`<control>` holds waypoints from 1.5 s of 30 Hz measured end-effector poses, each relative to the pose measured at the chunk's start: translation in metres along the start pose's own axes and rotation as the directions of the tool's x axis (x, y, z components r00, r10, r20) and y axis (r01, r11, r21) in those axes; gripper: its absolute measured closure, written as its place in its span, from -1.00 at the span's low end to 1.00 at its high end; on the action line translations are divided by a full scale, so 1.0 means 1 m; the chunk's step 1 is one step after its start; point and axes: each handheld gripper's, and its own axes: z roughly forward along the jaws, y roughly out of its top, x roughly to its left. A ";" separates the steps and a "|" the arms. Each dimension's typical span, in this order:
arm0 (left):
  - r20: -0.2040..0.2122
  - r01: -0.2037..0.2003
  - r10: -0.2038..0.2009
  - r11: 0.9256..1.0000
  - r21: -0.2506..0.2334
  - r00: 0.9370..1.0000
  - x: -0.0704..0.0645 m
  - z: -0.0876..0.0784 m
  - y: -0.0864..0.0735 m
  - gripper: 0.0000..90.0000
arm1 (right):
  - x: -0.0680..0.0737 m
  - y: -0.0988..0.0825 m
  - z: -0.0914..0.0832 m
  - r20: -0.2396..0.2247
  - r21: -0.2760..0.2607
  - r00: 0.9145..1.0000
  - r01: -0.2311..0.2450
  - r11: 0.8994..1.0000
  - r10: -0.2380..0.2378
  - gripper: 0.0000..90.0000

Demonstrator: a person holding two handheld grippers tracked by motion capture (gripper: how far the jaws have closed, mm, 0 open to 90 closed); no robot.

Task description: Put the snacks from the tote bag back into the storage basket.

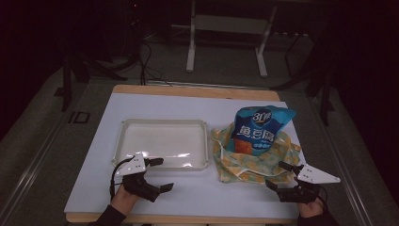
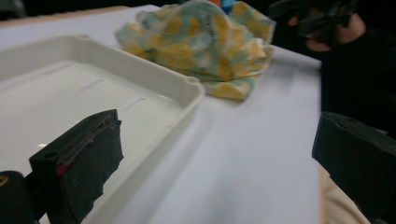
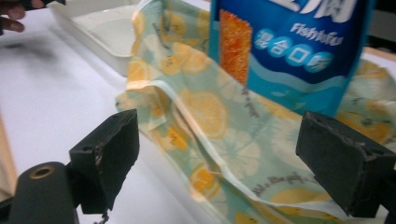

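Nearest the table's front edge, the left gripper [image 1: 160,174] sits low at the left, held by a hand [image 1: 123,197] that comes in from the bottom of the high view. Its jaws are spread wide apart with nothing between them; in the left gripper view they frame bare white table [image 2: 252,154] and the near corner of the tray [image 2: 187,93]. One jaw reaches just over the tray's front rim, the other hangs above the table beside it.

At the right, the right gripper [image 1: 277,175] is also released, its jaws wide and holding nothing. In the right gripper view the jaws stand on either side of the front edge of the cloth bag [image 3: 219,140], but the pads do not press on it. The hand [image 1: 310,207] behind it rests near the table's front right corner.

A little farther in lies the cloth bag [image 1: 249,165], pale green with yellow lemon slices, crumpled and open on the right half of the white table [image 1: 155,106]. The blue snack packet [image 1: 259,127] stands in it, leaning slightly, its top rising well above the fabric; white lettering and an orange panel show on its front.

To the left of the bag, just beside it, the shallow white tray [image 1: 120,141] lies flat on the table.

Beyond the table's far wooden edge the floor is dim, with metal frame legs [image 1: 190,52] and some cables [image 1: 146,61].
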 end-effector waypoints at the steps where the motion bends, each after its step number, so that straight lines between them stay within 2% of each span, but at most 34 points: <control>1: 0.019 0.020 -0.020 1.000 -0.001 1.000 -0.001 0.000 0.000 -0.96 | 0.000 0.000 0.001 -0.039 0.005 0.999 -0.012 1.000 0.013 -0.71; 3: 0.027 0.029 -0.029 1.000 0.002 0.999 -0.001 0.000 0.000 -0.96 | 0.000 0.001 0.001 -0.048 0.007 0.999 -0.017 1.000 0.017 -0.72; 5: 0.020 0.027 -0.028 0.999 0.031 0.999 -0.002 -0.001 0.000 -0.96 | 0.001 0.001 0.000 -0.067 0.016 0.997 -0.027 1.000 0.028 -0.72; 7: 0.006 0.033 -0.033 0.997 0.063 0.999 -0.004 -0.001 -0.002 -0.96 | 0.001 0.001 0.000 -0.053 0.029 0.998 -0.024 0.999 0.025 -0.72; 8: -0.005 0.030 -0.030 0.996 0.090 1.000 -0.005 -0.002 -0.002 -0.96 | 0.001 0.001 0.000 -0.049 0.038 0.998 -0.030 0.999 0.032 -0.72; 9: -0.026 0.010 -0.008 0.994 0.106 1.000 -0.007 -0.003 -0.003 -1.00 | 0.001 0.000 0.001 -0.056 0.038 0.998 -0.039 0.998 0.042 -0.72; 10: -0.037 -0.004 0.009 0.992 0.124 0.999 -0.009 -0.004 -0.003 -1.00 | 0.001 -0.001 0.001 -0.079 0.042 0.996 -0.039 0.998 0.042 -0.73; 11: -0.038 -0.002 0.007 0.991 0.132 0.999 -0.009 -0.005 -0.002 -1.00 | 0.002 -0.002 0.002 -0.083 0.054 0.996 -0.020 0.998 0.024 -0.75; 13: -0.006 0.013 -0.013 0.994 0.110 1.000 -0.008 -0.008 -0.002 -1.00 | 0.004 -0.003 0.003 -0.076 0.074 0.997 0.007 0.997 -0.001 -0.76; 15: -0.010 0.022 -0.021 0.993 0.114 1.000 -0.008 -0.010 -0.001 -1.00 | 0.005 -0.004 0.001 -0.080 0.080 0.997 0.025 0.996 -0.018 -0.75; 17: -0.013 0.026 -0.025 0.993 0.112 1.000 -0.008 -0.010 -0.001 -1.00 | 0.005 -0.003 -0.002 -0.090 0.080 0.996 0.028 0.996 -0.021 -0.75; 20: 0.004 0.051 -0.052 0.993 0.103 0.999 -0.009 -0.008 0.003 -1.00 | 0.003 -0.003 -0.009 -0.096 0.072 0.995 0.011 0.997 -0.004 -0.75; 23: 0.008 0.043 -0.044 0.995 0.084 0.999 -0.012 -0.006 0.009 -1.00 | 0.000 -0.004 -0.013 -0.108 0.074 0.994 0.000 0.997 0.008 -0.75; 24: 0.023 0.048 -0.050 0.996 0.078 0.999 -0.012 -0.005 0.010 -1.00 | 0.000 -0.004 -0.014 -0.107 0.074 0.994 -0.001 0.997 0.009 -0.75; 29: 0.027 0.050 -0.053 0.994 0.097 0.998 -0.014 0.001 0.014 -1.00 | 0.000 -0.002 -0.017 -0.111 0.068 0.994 -0.001 0.998 0.009 -0.72; 31: 0.005 0.049 -0.050 0.994 0.097 0.999 -0.014 0.003 0.016 -1.00 | -0.001 0.001 -0.018 -0.110 0.062 0.994 -0.002 0.998 0.009 -0.72; 32: 0.017 0.052 -0.054 0.994 0.093 0.998 -0.014 0.004 0.017 -1.00 | -0.002 0.002 -0.018 -0.109 0.057 0.994 0.001 0.998 0.005 -0.72; 34: 0.005 0.052 -0.053 0.994 0.095 0.999 -0.014 0.007 0.020 -1.00 | -0.002 0.004 -0.020 -0.103 0.049 0.995 0.004 0.999 0.001 -0.72; 35: 0.020 0.053 -0.056 0.994 0.096 0.998 -0.014 0.008 0.021 -1.00 | -0.002 0.005 -0.020 -0.104 0.048 0.995 0.003 0.999 0.002 -0.72; 39: 0.011 0.046 -0.048 0.991 0.126 0.999 -0.016 0.015 0.025 -1.00 | -0.004 0.007 -0.022 -0.105 0.047 0.994 0.009 0.999 -0.004 -0.73; 44: 0.003 0.038 -0.038 0.993 0.110 0.999 -0.017 0.019 0.033 -1.00 | -0.006 0.011 -0.023 -0.098 0.042 0.995 0.012 0.999 -0.008 -0.73; 45: 0.015 0.036 -0.038 0.994 0.106 0.999 -0.017 0.020 0.036 -1.00 | -0.006 0.012 -0.023 -0.094 0.040 0.996 0.012 0.999 -0.008 -0.74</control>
